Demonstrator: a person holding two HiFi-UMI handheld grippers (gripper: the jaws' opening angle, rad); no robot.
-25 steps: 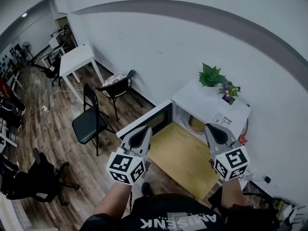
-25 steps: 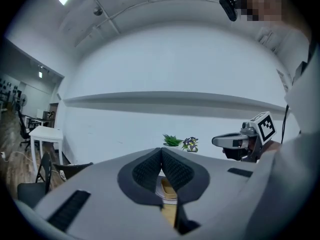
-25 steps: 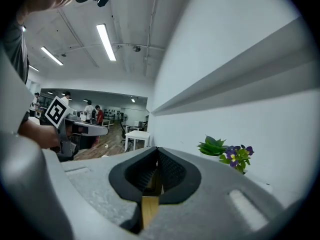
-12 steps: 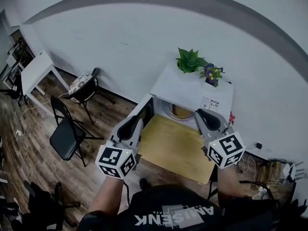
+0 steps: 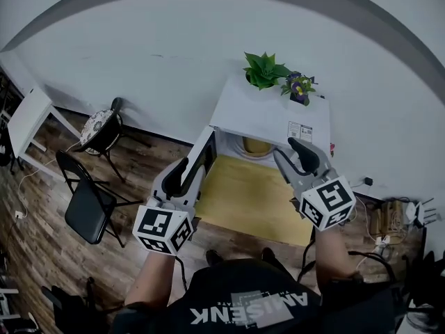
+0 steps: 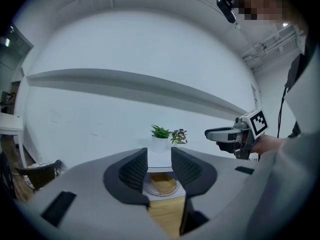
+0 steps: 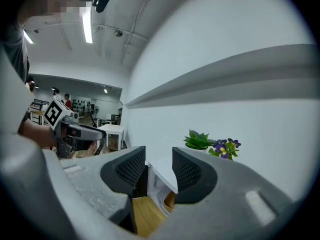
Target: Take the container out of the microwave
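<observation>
Container, tan and shallow (image 5: 256, 145), in open white microwave (image 5: 268, 117): approach step. Left gripper (image 6: 159, 156) and right gripper (image 7: 159, 156), jaws just opening, empty; next, reach in.

White microwave (image 5: 268, 113), tan container (image 5: 256, 145), green plant (image 5: 263, 69), purple flowers (image 5: 297, 85), yellow tabletop (image 5: 250, 200)

The wooden table (image 5: 245, 202) stands on the plank floor (image 5: 42, 223) and carries the white microwave (image 5: 268, 115) at its far edge.

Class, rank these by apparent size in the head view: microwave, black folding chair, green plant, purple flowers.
1. microwave, largest
2. black folding chair, close behind
3. green plant
4. purple flowers, smallest
</observation>
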